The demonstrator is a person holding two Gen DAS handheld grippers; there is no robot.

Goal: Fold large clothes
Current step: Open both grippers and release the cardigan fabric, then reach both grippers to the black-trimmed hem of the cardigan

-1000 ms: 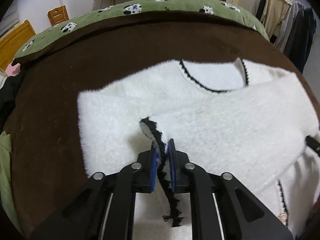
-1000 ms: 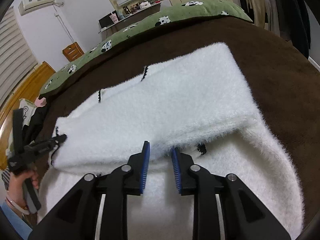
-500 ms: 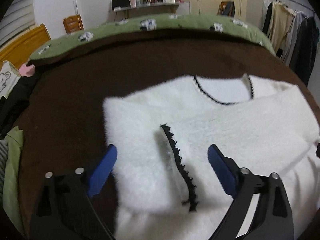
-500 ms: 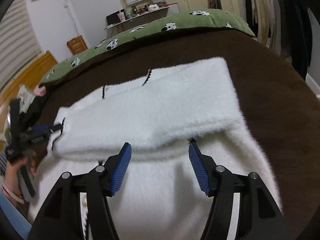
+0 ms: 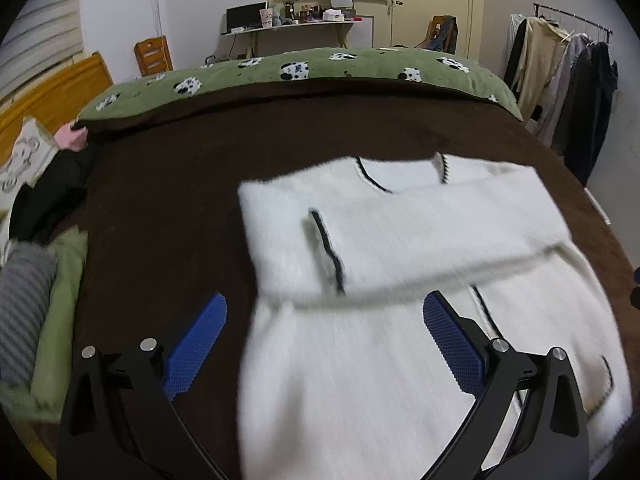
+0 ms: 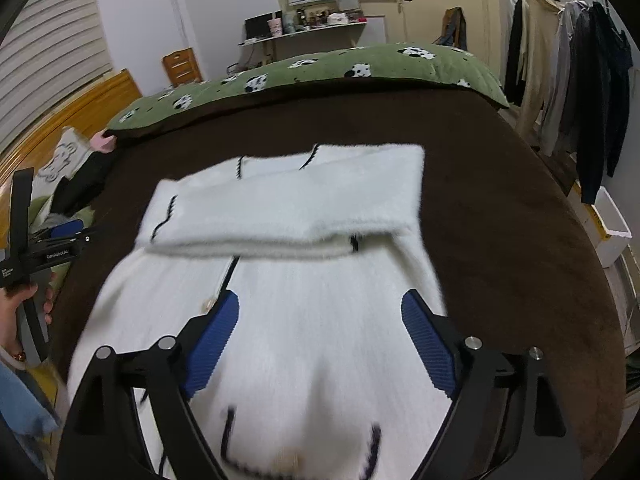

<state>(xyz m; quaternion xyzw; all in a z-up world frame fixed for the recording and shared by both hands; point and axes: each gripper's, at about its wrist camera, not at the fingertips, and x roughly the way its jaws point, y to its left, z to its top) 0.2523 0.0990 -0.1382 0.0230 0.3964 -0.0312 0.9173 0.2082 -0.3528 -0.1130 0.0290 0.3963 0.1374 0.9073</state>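
**foldnoob:** ok so where are we at? The white fuzzy cardigan [image 5: 400, 352] is lying flat on the brown blanket [image 5: 168, 184] that covers the bed, neckline at the far side, hem toward the camera. Both sleeves now lie across the chest as one stacked band [image 6: 288, 208], black-trimmed cuff [image 5: 328, 252] pointing left.

**laundry_dad:** yeah, and the big change is the let-go. A second ago the left gripper [image 5: 324, 344] was pinched shut on that black cuff trim and the right gripper [image 6: 320, 340] was nearly closed at the sleeve's fold edge. Now both have released. The left one is spread wide with nothing between the blue pads [image 5: 196, 348], just hanging over the cardigan's left edge. The right one's jaws are still swinging open, nothing touching the pads, only the cardigan body well below them.

**foldnoob:** so nothing's being held at all?

**laundry_dad:** nope, empty on both sides. Both have also pulled back and up; the views take in way more of the bed than before, and the near fabric is motion-blurred.

**foldnoob:** meaning the sleeve step is done?

**laundry_dad:** that's my read. The sleeves stayed put after the release and didn't slide off, so the top half is a tidy rectangle. What's left is probably bringing the hem up over the sleeves, or folding the sides in. One catch: fluffy knit is thick, so the stacked band could spring open if it gets dragged.
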